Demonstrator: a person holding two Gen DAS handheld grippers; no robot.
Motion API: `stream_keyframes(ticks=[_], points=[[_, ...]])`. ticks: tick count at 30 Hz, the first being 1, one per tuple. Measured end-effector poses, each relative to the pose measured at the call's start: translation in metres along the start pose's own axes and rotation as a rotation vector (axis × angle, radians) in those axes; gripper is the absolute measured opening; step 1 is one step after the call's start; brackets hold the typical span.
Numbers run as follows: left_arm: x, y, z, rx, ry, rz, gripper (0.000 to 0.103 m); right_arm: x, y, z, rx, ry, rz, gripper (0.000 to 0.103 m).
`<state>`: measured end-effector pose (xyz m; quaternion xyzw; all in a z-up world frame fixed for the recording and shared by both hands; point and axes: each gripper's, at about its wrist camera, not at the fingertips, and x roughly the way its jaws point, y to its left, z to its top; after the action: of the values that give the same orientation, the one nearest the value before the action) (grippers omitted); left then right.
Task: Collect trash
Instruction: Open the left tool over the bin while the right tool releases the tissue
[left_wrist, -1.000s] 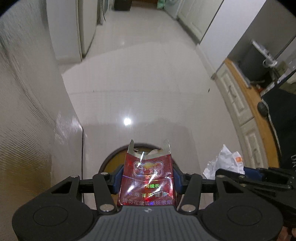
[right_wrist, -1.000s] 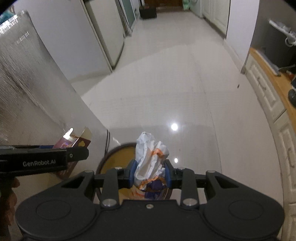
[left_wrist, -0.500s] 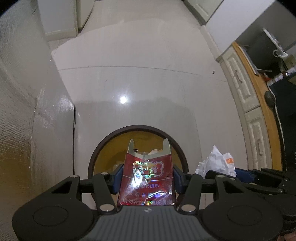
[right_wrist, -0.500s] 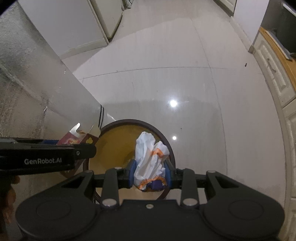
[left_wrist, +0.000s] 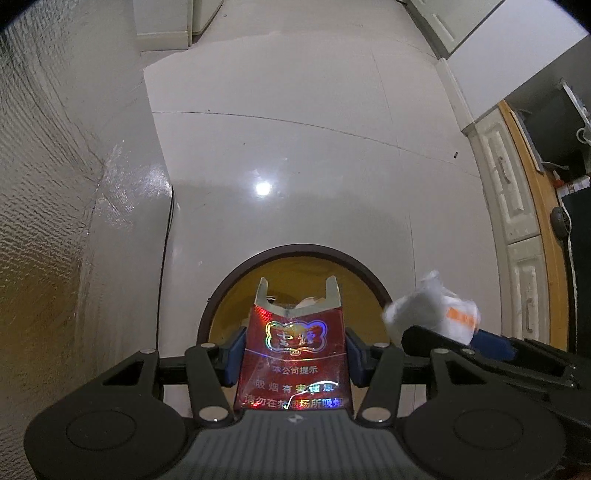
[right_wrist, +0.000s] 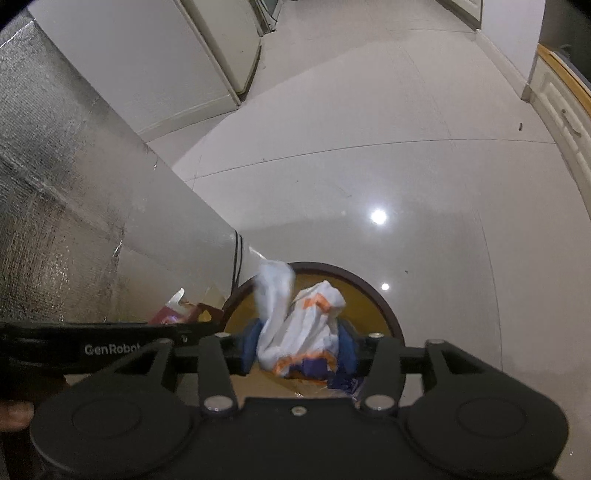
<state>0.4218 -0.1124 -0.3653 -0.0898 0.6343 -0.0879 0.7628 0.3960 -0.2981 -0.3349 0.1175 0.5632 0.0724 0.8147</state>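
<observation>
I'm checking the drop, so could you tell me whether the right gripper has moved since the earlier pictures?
Yes. The right gripper has come down toward the bin, whose rim looks larger and nearer. Its jaws have just been opening, with the wrapper between them.

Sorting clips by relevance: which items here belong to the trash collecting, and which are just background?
Job items:
red cigarette pack in left hand-held gripper
crumpled white wrapper between right hand-held gripper jaws, just opened
round bin

Background:
foil-covered panel
white drawers
white cabinet

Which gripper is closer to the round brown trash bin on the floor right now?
No clear winner. The left gripper, clamping the red cigarette pack, and the right gripper, around the crumpled white wrapper, both hang over the round brown trash bin, side by side.
</observation>
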Motion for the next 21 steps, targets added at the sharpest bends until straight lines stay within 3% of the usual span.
stream_keyframes(ticks=[8,12,15,17,19,21], points=[[0.0,-0.003,0.0,0.008,0.003,-0.02,0.054,0.007,-0.011,-0.003,0.008,0.052,-0.036,0.07],[0.0,-0.005,-0.001,0.01,-0.005,-0.066,0.054,0.011,-0.016,-0.009,-0.003,0.108,-0.068,0.079],[0.0,-0.01,-0.002,0.03,-0.005,-0.077,0.055,0.012,-0.018,-0.012,-0.022,0.134,-0.085,0.079],[0.002,-0.011,-0.003,0.029,-0.002,-0.083,0.063,0.013,-0.018,-0.013,-0.027,0.147,-0.09,0.081],[0.004,-0.01,-0.003,0.029,0.004,-0.066,0.086,0.013,-0.015,-0.013,-0.037,0.159,-0.092,0.083],[0.006,-0.01,-0.004,0.039,0.015,-0.045,0.088,0.015,-0.012,-0.014,-0.05,0.166,-0.094,0.085]])
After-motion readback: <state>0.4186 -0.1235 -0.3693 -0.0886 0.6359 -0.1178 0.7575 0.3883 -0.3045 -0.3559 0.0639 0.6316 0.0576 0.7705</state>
